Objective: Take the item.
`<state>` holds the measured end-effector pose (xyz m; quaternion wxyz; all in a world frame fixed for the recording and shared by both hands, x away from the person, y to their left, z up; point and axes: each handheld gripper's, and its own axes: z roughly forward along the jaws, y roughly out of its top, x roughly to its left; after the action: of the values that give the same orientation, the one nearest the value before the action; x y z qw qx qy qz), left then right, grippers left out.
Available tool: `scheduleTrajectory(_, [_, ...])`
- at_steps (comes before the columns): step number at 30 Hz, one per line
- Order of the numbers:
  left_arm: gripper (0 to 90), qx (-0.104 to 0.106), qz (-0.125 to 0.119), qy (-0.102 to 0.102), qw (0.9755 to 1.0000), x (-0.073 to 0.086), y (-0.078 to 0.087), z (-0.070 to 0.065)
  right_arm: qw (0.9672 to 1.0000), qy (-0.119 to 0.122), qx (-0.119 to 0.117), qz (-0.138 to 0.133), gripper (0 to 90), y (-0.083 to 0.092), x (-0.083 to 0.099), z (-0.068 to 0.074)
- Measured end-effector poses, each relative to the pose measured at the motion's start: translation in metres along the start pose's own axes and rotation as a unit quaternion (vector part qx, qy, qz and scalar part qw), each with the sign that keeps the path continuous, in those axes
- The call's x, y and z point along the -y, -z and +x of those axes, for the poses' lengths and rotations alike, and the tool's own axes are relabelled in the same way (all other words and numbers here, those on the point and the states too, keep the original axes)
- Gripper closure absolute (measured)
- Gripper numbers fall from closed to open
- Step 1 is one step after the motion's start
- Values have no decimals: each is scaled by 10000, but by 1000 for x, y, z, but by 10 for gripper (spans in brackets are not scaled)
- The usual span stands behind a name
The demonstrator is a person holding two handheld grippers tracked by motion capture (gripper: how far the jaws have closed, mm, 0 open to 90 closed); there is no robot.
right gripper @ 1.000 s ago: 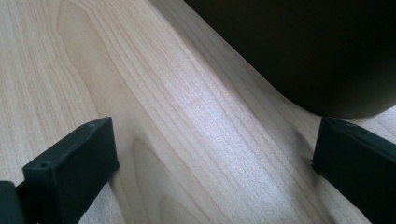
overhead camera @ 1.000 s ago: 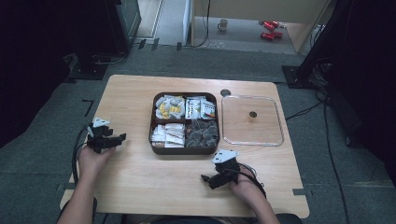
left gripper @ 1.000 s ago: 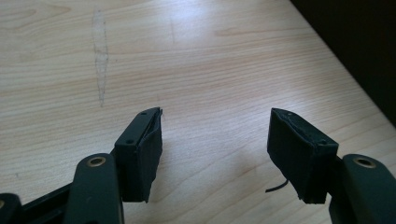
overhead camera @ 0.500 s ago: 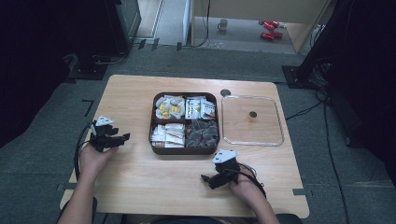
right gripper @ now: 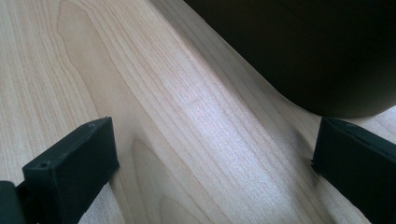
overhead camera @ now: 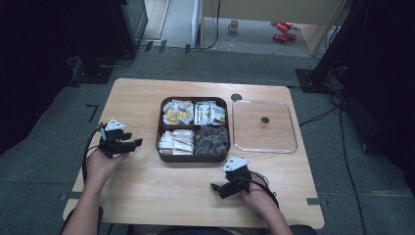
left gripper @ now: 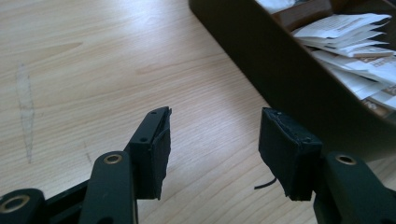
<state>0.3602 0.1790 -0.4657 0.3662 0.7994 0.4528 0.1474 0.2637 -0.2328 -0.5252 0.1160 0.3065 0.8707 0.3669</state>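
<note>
Though lately closing, left gripper (left gripper: 212, 140) half-open, empty; right gripper (right gripper: 212, 158) wide, empty.

High view looks down on the table (overhead camera: 147, 196); both gripper views sit close behind their fingers, sharing the dark tray (overhead camera: 193, 157).

Black fingers (left gripper: 152, 154), brass screws, grey triangular plates, black cables.
</note>
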Motion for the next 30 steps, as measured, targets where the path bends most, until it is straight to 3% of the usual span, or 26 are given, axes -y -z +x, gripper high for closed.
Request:
scheduleTrajectory(13, [464, 415, -57, -218, 9989, -19, 1, -16, 10000, -20, 18, 2, 0, 0, 0, 0])
scheduleTrajectory(30, [464, 665, -118, -500, 9965, -44, -4, -31, 10000, -27, 29, 3, 0, 1, 1, 1])
